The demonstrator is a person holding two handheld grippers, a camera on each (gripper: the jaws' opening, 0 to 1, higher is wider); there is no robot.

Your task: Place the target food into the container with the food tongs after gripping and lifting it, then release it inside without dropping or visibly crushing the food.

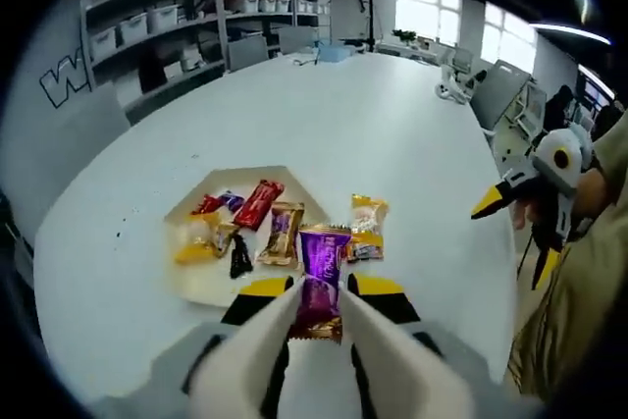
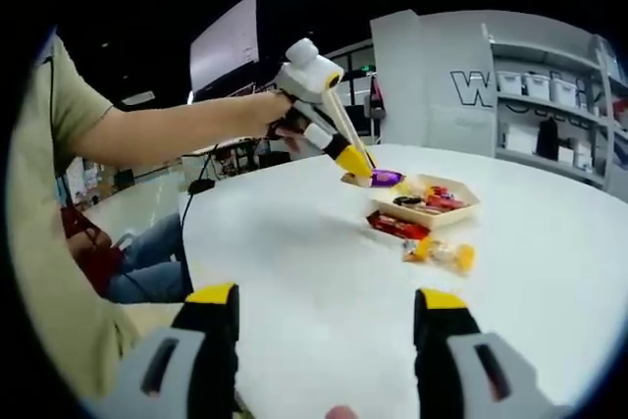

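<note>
Carrying: your left gripper (image 1: pixel 316 313) pinches the purple foil snack packet (image 1: pixel 321 277) above the table.
Next: lower it into the shallow beige tray (image 1: pixel 196 285), then release.
Right gripper (image 2: pixel 327 340): spread, idle.

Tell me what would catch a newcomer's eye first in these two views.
First, the purple snack packet pinched between cream tongs held by the left gripper, lifted near the edge of the shallow tray of assorted wrapped snacks on the white round table. Next, a yellow-wrapped snack lying on the table just beside the tray. In the right gripper view, the right gripper hangs open over bare tabletop, away from the food.
</note>
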